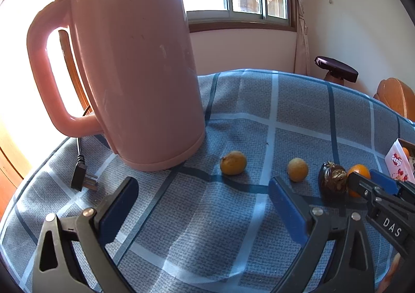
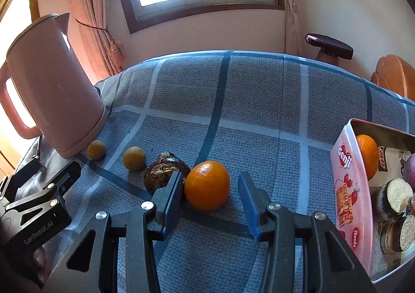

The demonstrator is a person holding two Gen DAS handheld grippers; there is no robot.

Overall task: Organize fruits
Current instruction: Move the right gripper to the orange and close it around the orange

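The right gripper (image 2: 211, 197) is standing wide open with its fingers (image 2: 171, 194) flanking the orange (image 2: 207, 185) on the checked tablecloth (image 2: 259, 101), gripping nothing yet, while the left gripper (image 1: 202, 204) is hanging open and empty over bare cloth near the pink kettle (image 1: 135, 64). Just left of the orange a dark wrinkled fruit (image 2: 163, 171) is sitting against it, and farther left two small yellow fruits (image 2: 134, 158) are waiting by the kettle. The box (image 2: 347, 176) at the right is already holding another orange (image 2: 367, 155) and some cut pieces (identity unclear), so the sorting is looking partly done, with four fruits remaining.
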